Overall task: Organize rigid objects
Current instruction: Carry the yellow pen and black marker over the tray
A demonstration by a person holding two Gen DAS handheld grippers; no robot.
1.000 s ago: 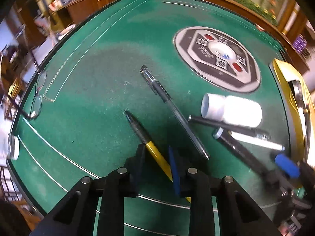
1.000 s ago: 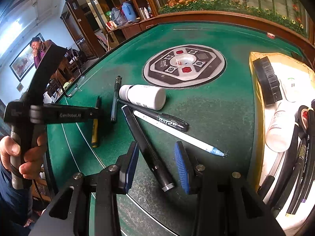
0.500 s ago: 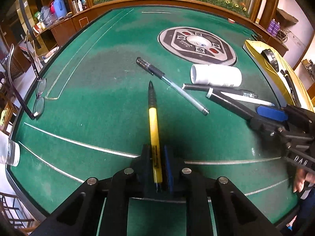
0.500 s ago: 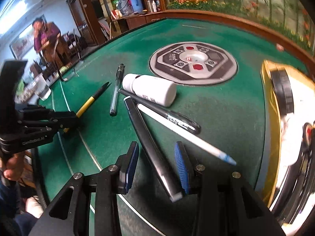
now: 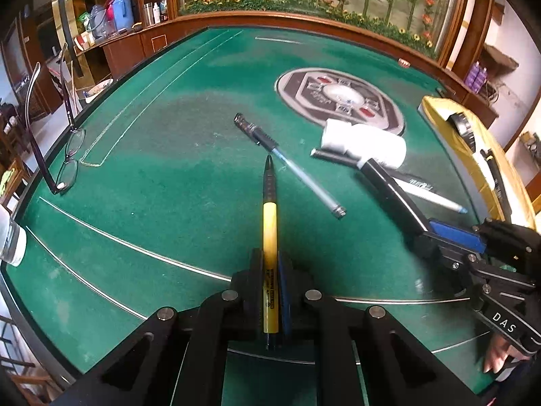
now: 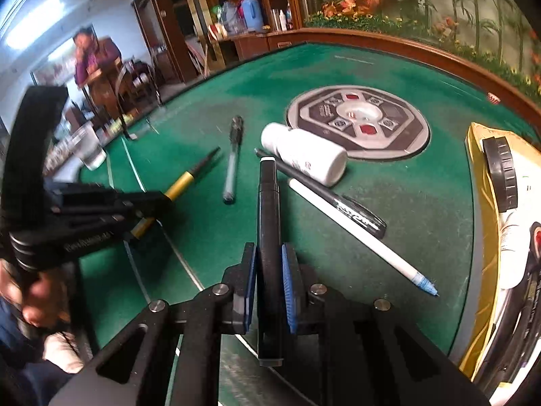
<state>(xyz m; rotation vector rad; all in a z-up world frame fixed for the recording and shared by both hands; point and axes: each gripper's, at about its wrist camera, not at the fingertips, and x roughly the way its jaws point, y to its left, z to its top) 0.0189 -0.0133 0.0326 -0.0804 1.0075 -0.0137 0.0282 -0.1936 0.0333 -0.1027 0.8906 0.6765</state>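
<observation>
Clamping yellow pen (image 5: 269, 233) and black pen (image 6: 268, 237), both hand-held grippers (eyeglasses (image 5: 69, 159) left-view only)

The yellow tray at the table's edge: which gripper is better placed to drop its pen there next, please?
Right. The right gripper, shut on the black pen, sits beside the yellow tray; the left gripper is farther away.

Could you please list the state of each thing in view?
Left claw: shut on yellow pen.
Right claw: shut on black marker.
Clear pen: lying flat on felt.
White bottle: on its side.
Glasses: unfolded, lenses down.
White pen: lying flat.
</observation>
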